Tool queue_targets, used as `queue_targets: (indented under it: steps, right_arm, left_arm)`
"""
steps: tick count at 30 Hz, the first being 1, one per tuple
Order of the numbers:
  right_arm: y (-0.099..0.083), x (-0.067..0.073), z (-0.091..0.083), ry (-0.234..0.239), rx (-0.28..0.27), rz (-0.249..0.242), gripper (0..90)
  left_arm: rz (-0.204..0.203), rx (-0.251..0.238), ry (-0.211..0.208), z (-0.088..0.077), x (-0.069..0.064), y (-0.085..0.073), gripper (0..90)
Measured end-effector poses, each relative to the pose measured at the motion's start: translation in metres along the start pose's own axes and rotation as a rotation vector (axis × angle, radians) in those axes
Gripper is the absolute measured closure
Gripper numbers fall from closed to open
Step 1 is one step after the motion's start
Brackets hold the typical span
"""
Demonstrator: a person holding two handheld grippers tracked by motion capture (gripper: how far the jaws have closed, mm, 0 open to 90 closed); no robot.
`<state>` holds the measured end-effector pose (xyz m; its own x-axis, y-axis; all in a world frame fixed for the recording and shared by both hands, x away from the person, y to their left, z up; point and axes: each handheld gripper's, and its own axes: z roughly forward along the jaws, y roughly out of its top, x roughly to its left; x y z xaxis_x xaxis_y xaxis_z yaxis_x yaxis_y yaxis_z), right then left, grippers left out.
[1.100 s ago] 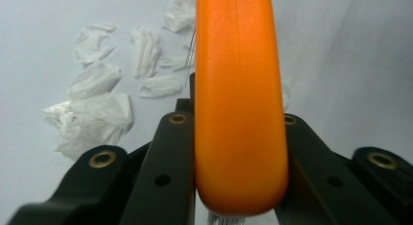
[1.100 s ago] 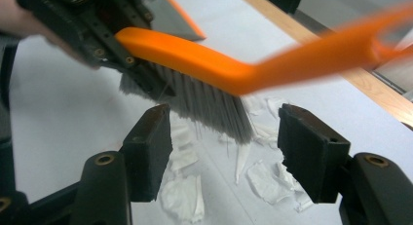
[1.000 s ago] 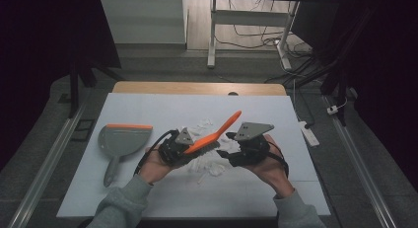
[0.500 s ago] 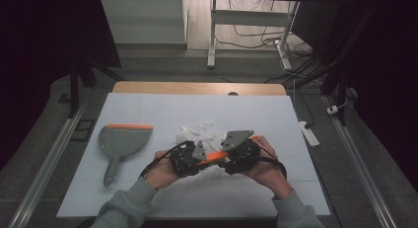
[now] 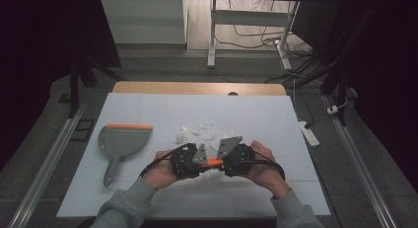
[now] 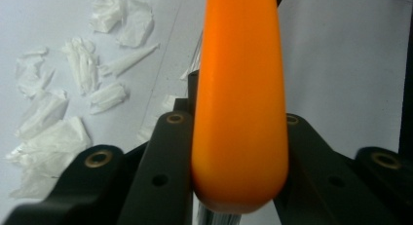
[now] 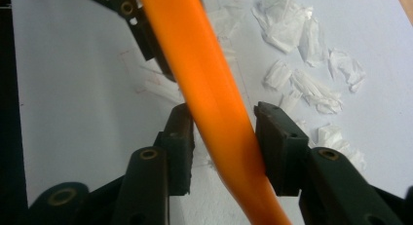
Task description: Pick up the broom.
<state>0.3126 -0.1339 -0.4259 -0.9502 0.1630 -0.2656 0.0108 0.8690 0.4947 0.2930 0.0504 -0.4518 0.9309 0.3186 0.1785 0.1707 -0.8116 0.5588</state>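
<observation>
An orange brush handle [image 5: 214,162] lies level between my two grippers, low over the white table [image 5: 276,119]. My left gripper [image 5: 203,161] is shut on the handle's thick rounded end [image 6: 238,113], one black jaw on each side. My right gripper [image 5: 221,161] faces it from the right. Its jaws have just been closing with the handle [image 7: 204,79] between them, and both pads now touch it. White torn paper scraps [image 5: 199,132] lie just beyond the grippers, with more scraps [image 7: 311,88] beside the right jaws.
A grey dustpan with an orange lip [image 5: 123,139] lies on the table's left part, handle toward me. A white power strip [image 5: 308,132] lies on the floor off the right edge. Metal rails run along both sides.
The orange handle, first tilted up to the right in the left gripper, has come down level. The right gripper has closed around it. Both hands shifted slightly toward the near edge.
</observation>
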Motion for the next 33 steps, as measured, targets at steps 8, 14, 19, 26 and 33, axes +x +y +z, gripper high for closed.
queue_targets:
  steps: [8, 14, 19, 26, 33]
  right_arm:
    - [-0.005, -0.005, -0.004, 0.008, -0.036, 0.084, 66.0]
    - [-0.013, -0.013, -0.005, -0.012, -0.065, 0.136, 66.4]
    - [-0.02, -0.022, -0.006, -0.029, -0.098, 0.196, 66.5]
    - [-0.021, -0.031, -0.012, -0.063, -0.131, 0.238, 66.5]
    - [-0.026, -0.036, -0.02, -0.119, -0.16, 0.267, 66.5]
  left_arm:
    - [-0.07, -0.068, 0.094, -0.012, 0.008, -0.009, 52.3]
    - [-0.154, -0.114, 0.157, -0.028, 0.015, -0.024, 39.1]
    - [-0.241, -0.151, 0.207, -0.045, 0.019, -0.045, 37.1]
    - [-0.359, -0.2, 0.265, -0.068, 0.02, -0.079, 35.2]
    - [-0.473, -0.192, 0.26, -0.07, 0.021, -0.112, 32.1]
